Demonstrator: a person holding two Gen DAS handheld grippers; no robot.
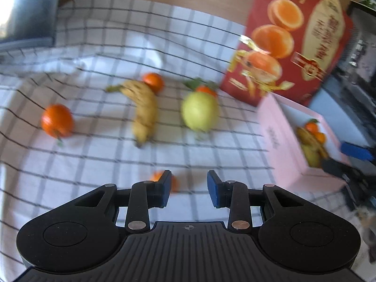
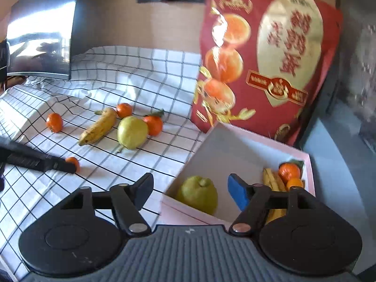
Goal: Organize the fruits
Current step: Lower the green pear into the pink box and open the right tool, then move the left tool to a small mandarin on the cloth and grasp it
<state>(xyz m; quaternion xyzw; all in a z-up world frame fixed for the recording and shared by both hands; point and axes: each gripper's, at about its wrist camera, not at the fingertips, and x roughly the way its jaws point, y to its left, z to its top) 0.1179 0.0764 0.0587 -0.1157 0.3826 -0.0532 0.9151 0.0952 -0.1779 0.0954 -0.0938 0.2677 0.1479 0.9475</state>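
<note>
Lying loose on the checked cloth [image 2: 145, 75] were a banana [image 2: 98, 127], a green pear [image 2: 132, 132] just beside it and three mandarins [image 2: 54, 122] near them, while a pink box [image 2: 237, 148] at the cloth's edge already held a second green pear [image 2: 197, 193], bananas [image 2: 271, 179] and more mandarins [image 2: 289, 171]. We saw a fourth loose mandarin [image 1: 162, 178] apart from the rest, right by the left gripper [image 1: 189, 188], partly hidden behind its left finger; the jaws stood partly apart with nothing between them. The right gripper [image 2: 191, 192] hovered over the box's near corner, jaws wide apart and empty, its blue pad [image 2: 238, 193] above the box floor. A red gift carton [image 2: 270, 65] printed with oranges stood upright behind the box. A dark monitor [image 2: 42, 37] sat at the cloth's far left edge.
</note>
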